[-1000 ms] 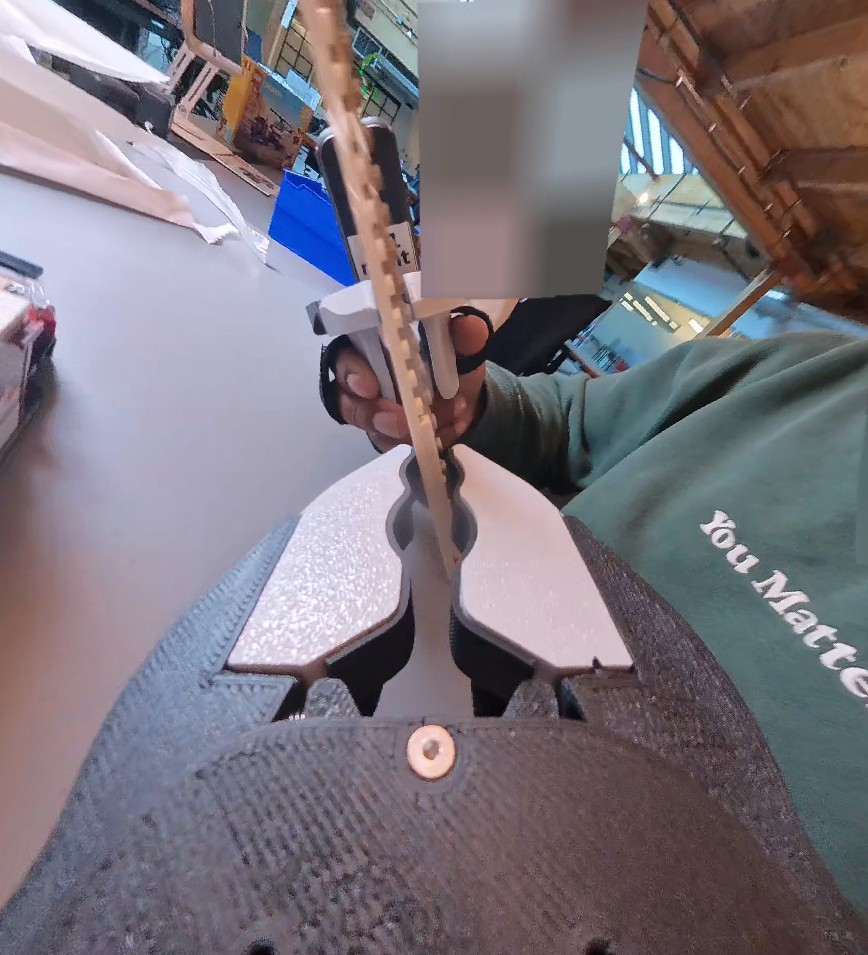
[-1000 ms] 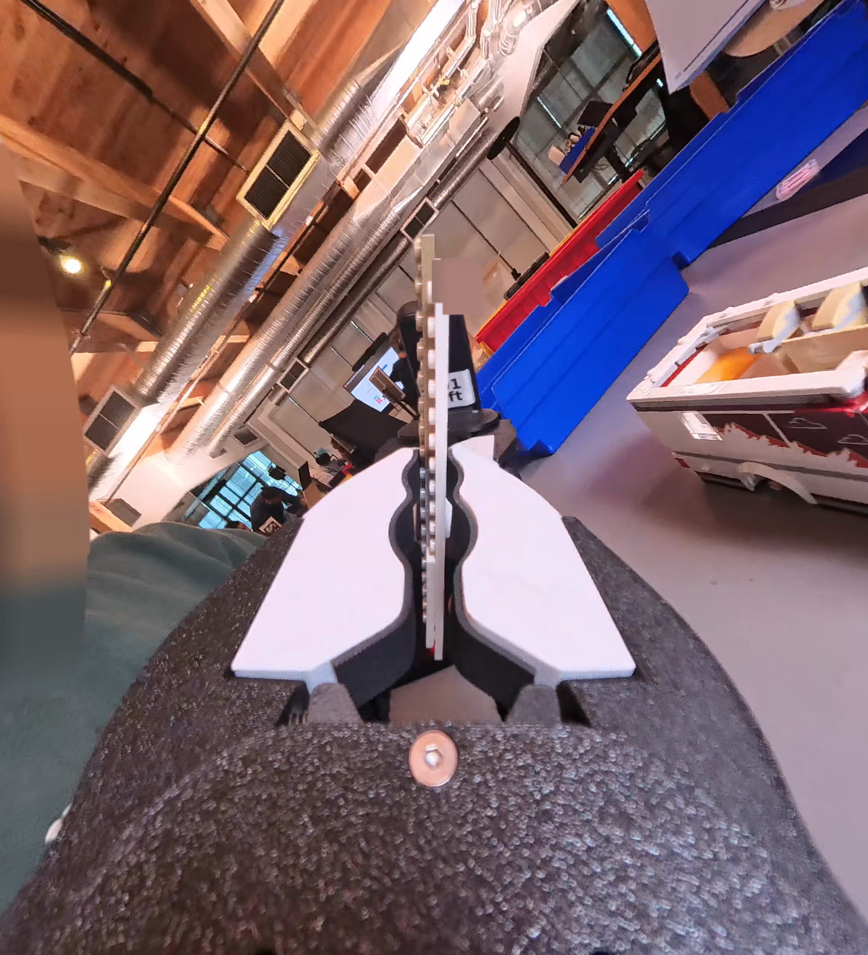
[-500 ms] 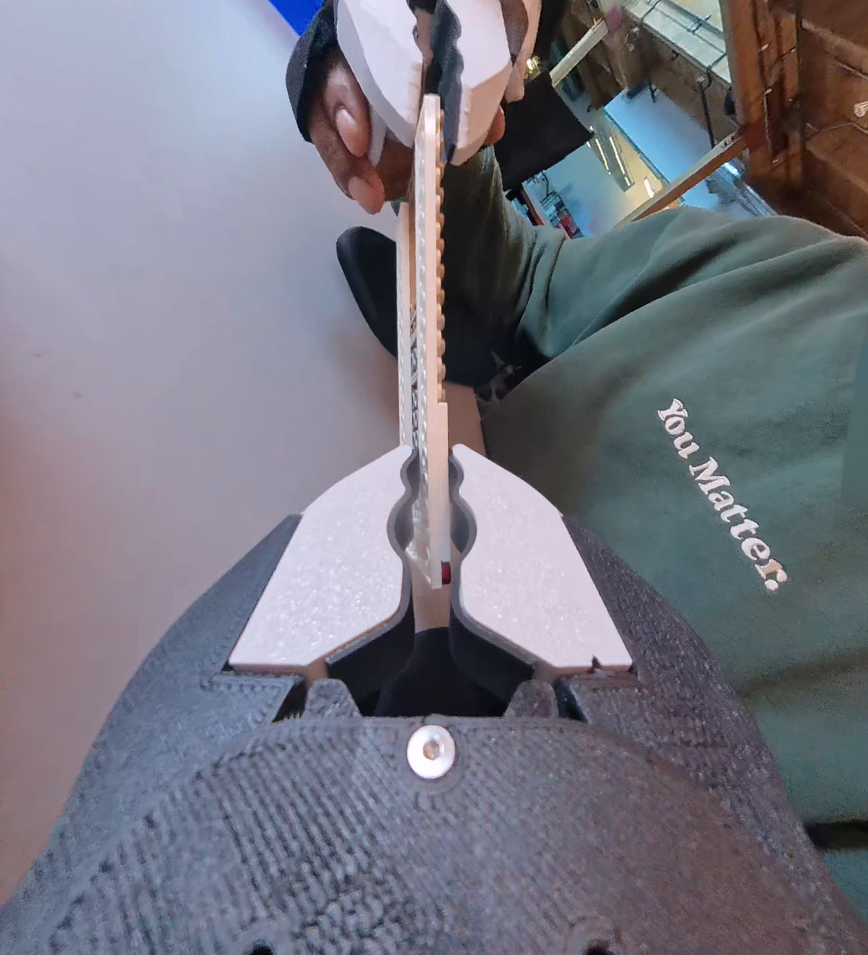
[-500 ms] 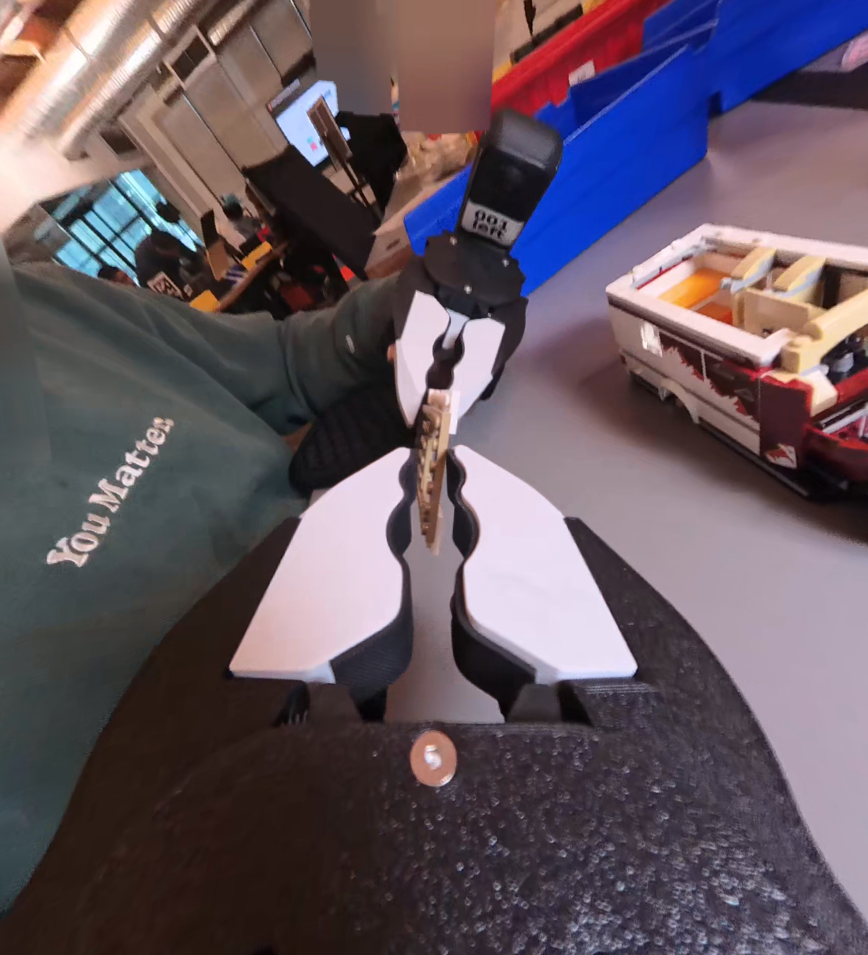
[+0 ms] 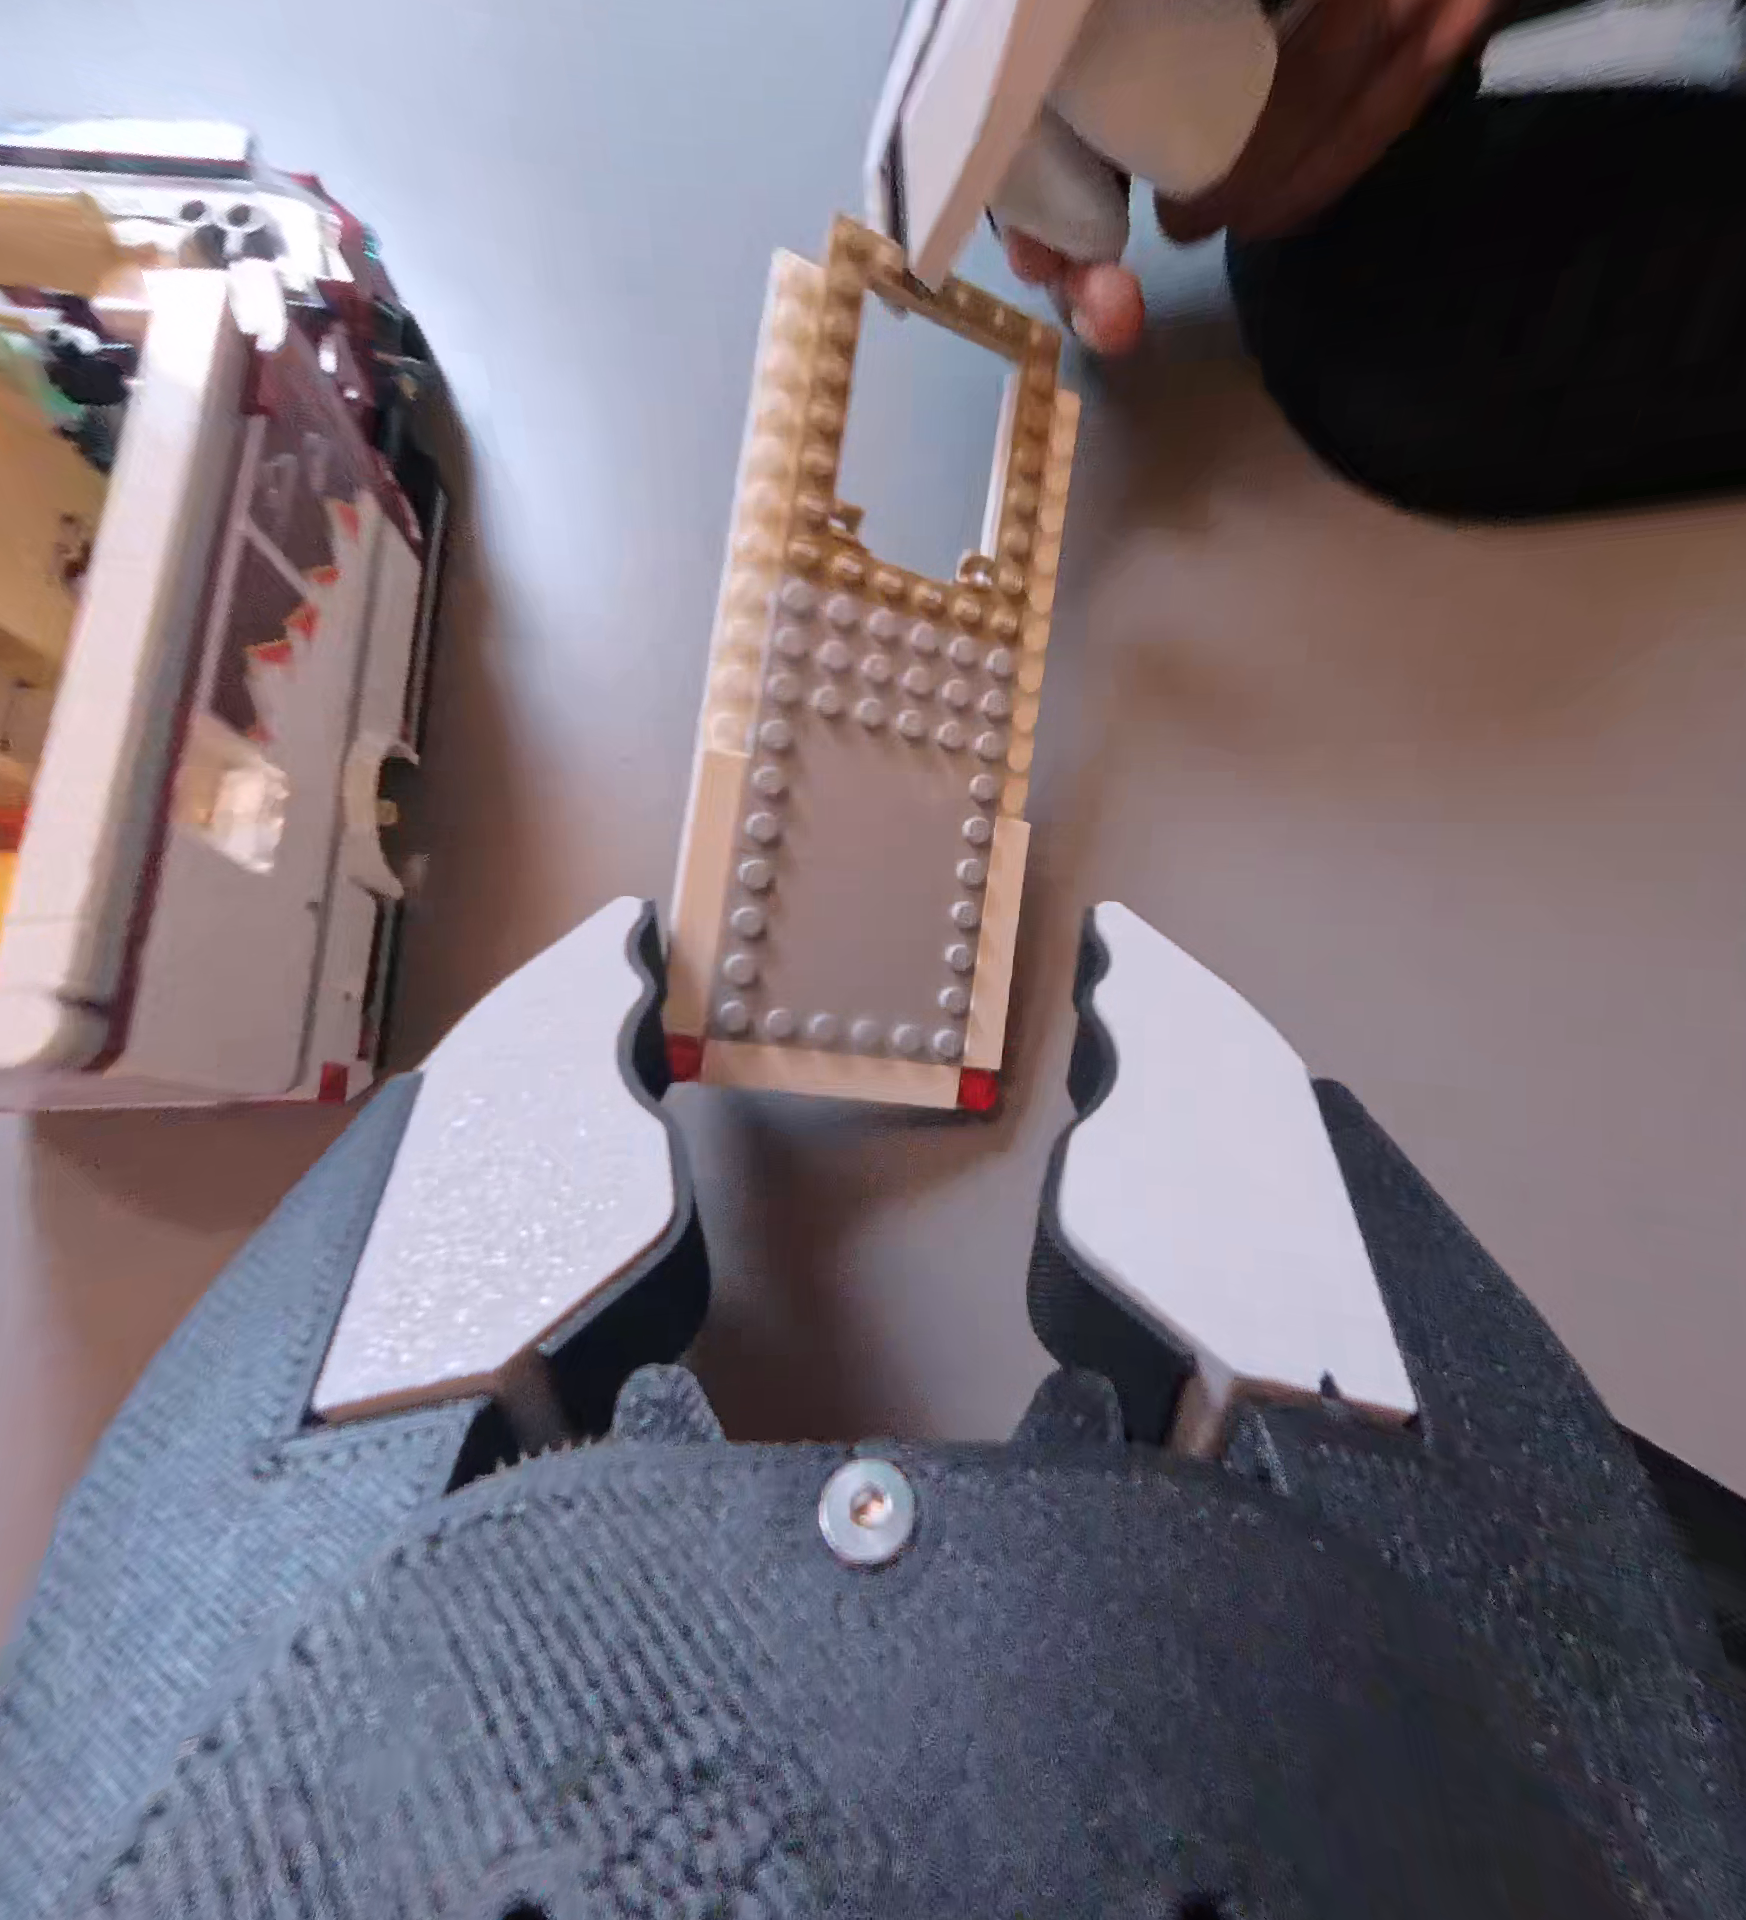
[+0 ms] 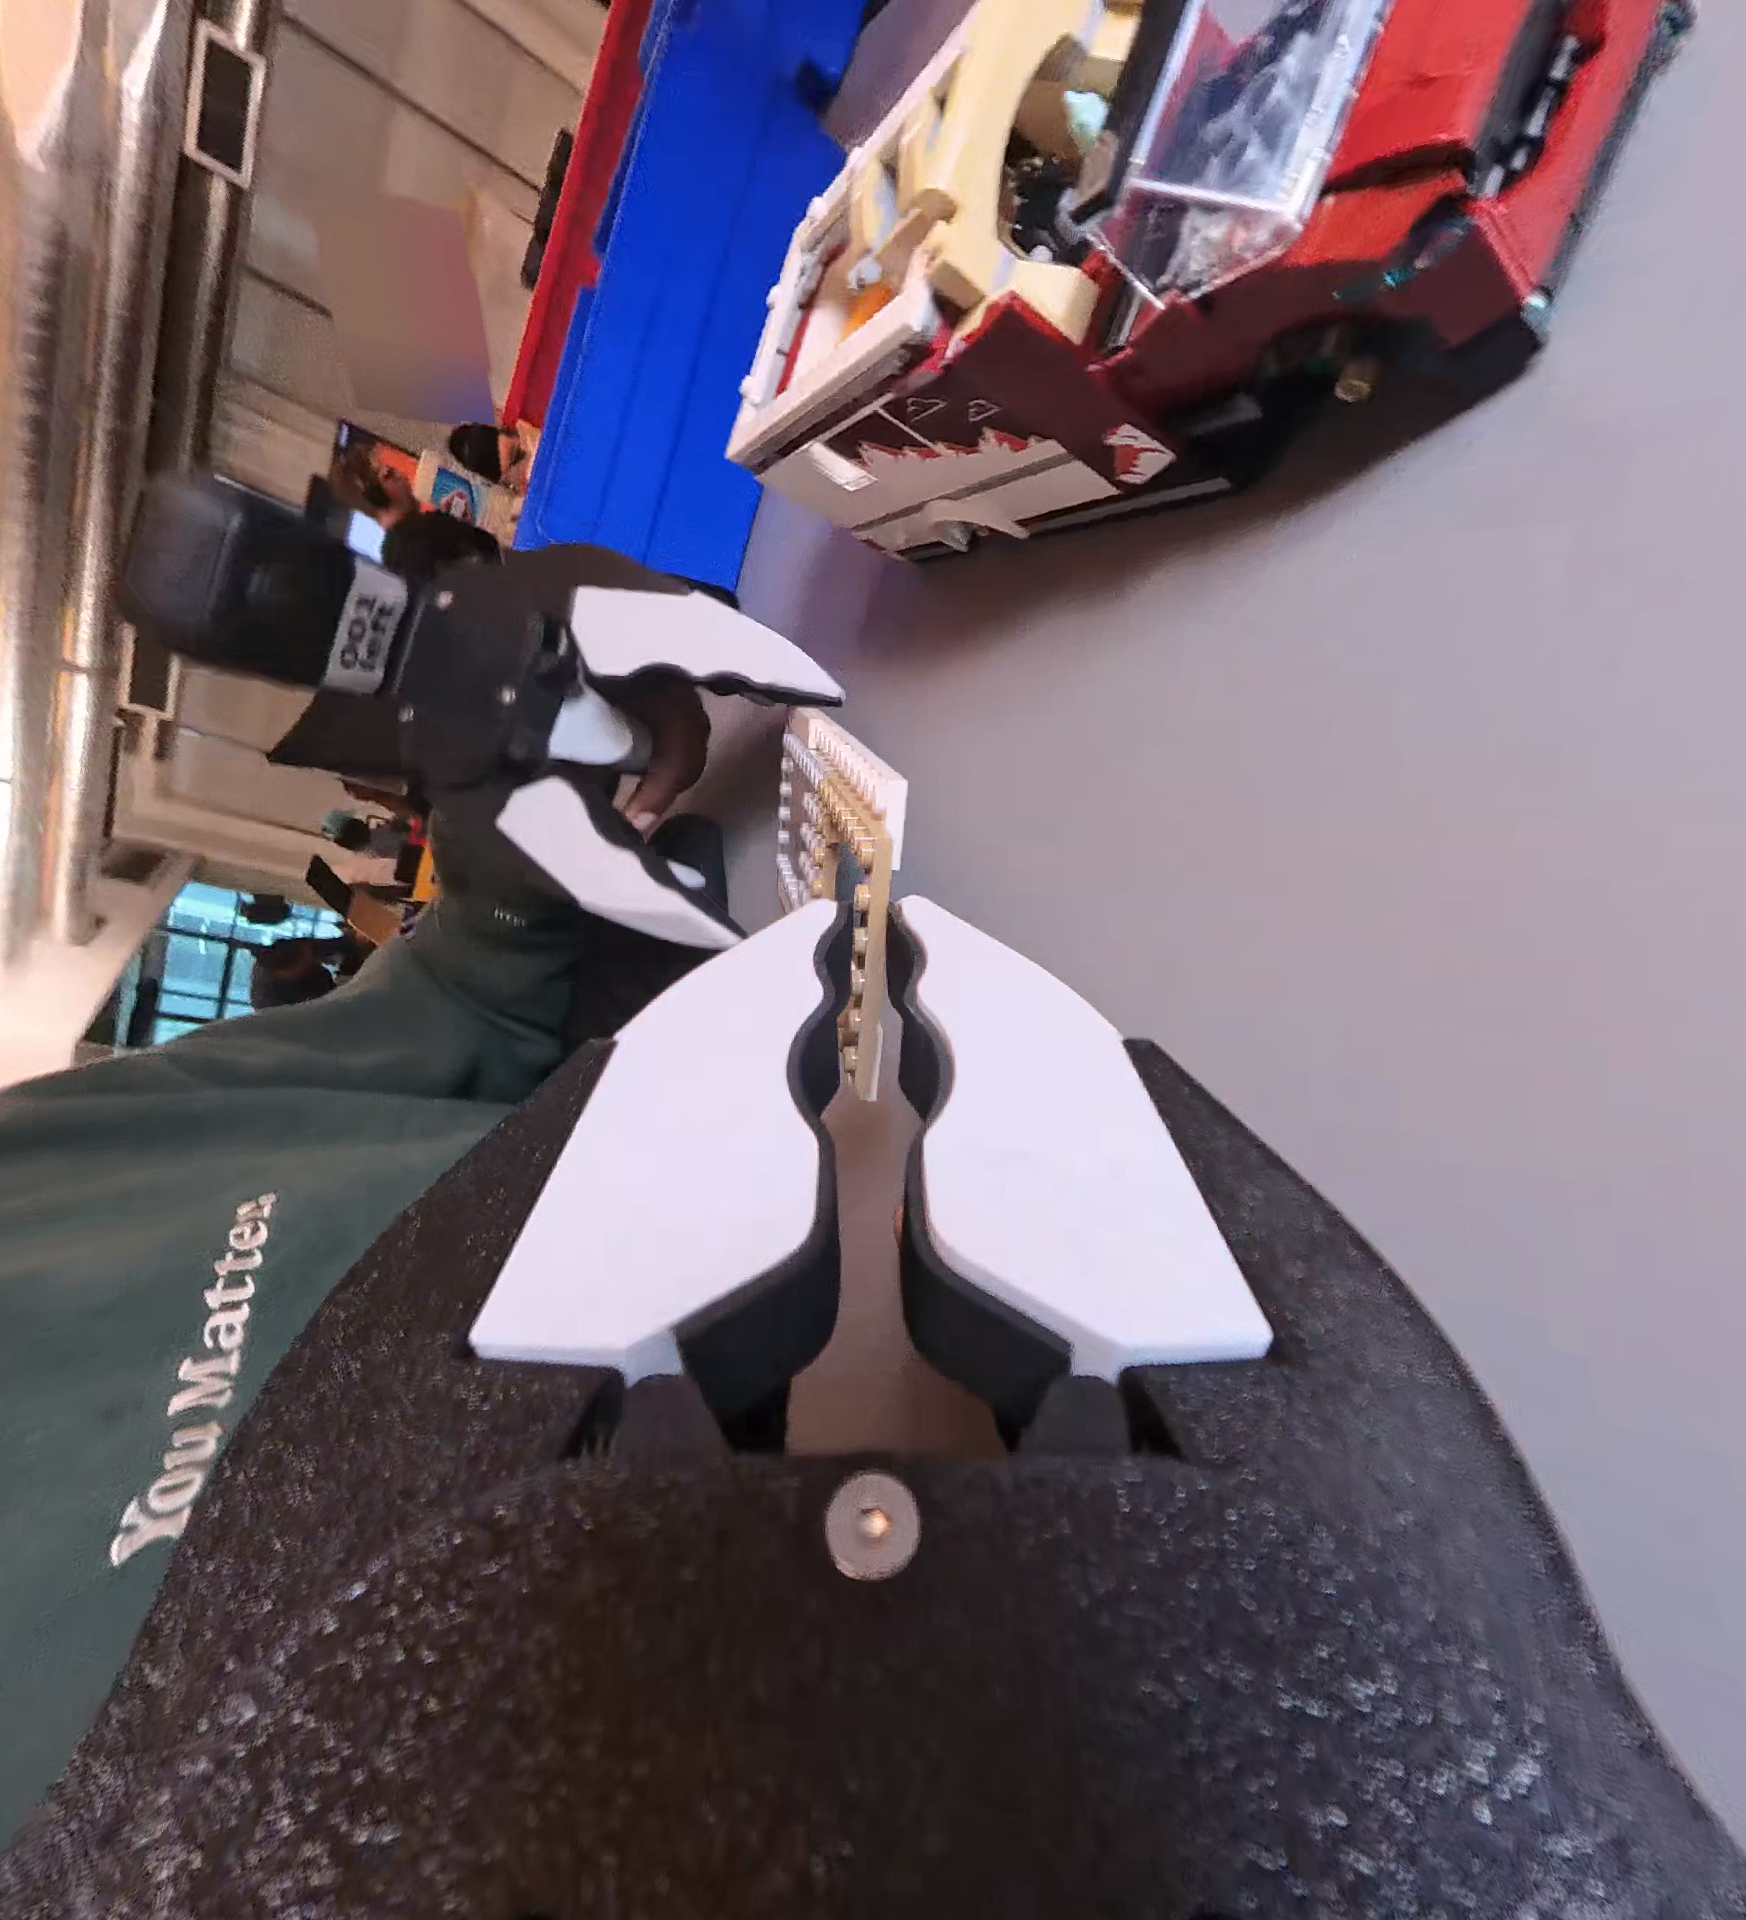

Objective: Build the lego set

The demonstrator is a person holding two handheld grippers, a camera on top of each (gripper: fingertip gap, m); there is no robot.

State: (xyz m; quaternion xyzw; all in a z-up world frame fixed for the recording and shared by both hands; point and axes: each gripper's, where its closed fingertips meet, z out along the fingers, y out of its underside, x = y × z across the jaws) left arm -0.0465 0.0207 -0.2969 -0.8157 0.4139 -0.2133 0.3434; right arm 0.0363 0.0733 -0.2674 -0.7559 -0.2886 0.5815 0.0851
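Left gripper (image 5: 869,1023) jaws spread round studded tan-grey brick plate (image 5: 874,727) | right gripper (image 6: 867,997) pinching its tan edge | matte grey table (image 6: 1471,935)

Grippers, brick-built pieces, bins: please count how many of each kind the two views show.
Grippers: 2, left gripper open, right gripper shut on the studded plate assembly
Brick-built pieces: 2, that assembly and the camper van model
Blue bins: 1 stack
Total: 5

Both close wrist views face opposite ways, sharing the studded plate (image 5: 869,727) and table (image 6: 1471,935).
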